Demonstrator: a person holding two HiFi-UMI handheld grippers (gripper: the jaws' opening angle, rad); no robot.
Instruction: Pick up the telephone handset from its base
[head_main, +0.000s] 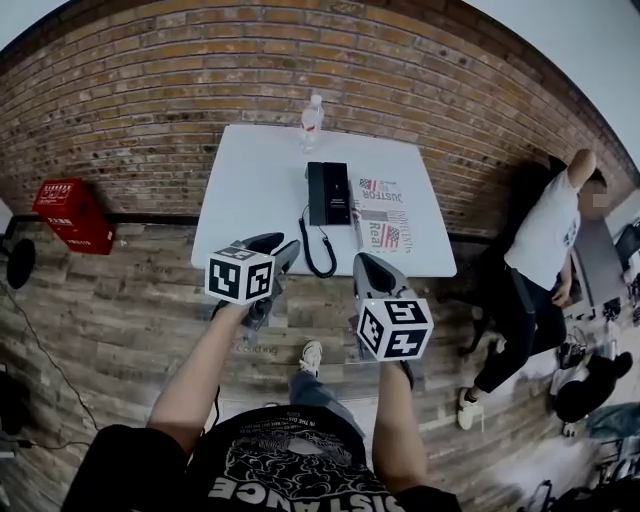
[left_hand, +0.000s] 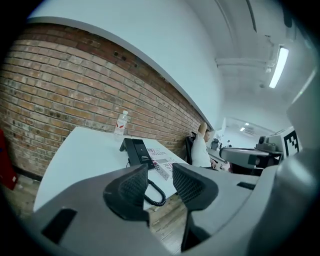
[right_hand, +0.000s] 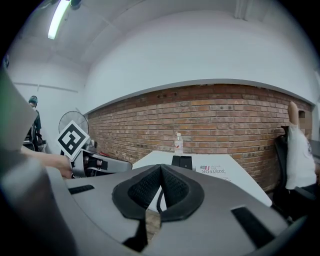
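Observation:
A black telephone (head_main: 329, 193) lies in the middle of the white table (head_main: 255, 185), its handset (head_main: 317, 193) resting on the base's left side. Its coiled cord (head_main: 316, 250) loops over the table's front edge. My left gripper (head_main: 278, 247) hovers just short of that edge, left of the cord, open with nothing between its pads (left_hand: 129, 189). My right gripper (head_main: 365, 262) hangs beside it to the right, shut and empty. The phone (left_hand: 137, 151) lies ahead beyond the open left jaws, and in the right gripper view the phone (right_hand: 181, 161) sits above the closed pads (right_hand: 147, 187).
A water bottle (head_main: 312, 122) stands at the table's back edge by the brick wall. A printed magazine (head_main: 385, 213) lies right of the phone. A red crate (head_main: 73, 213) sits on the wooden floor at left. A person (head_main: 540, 250) leans against the wall at right.

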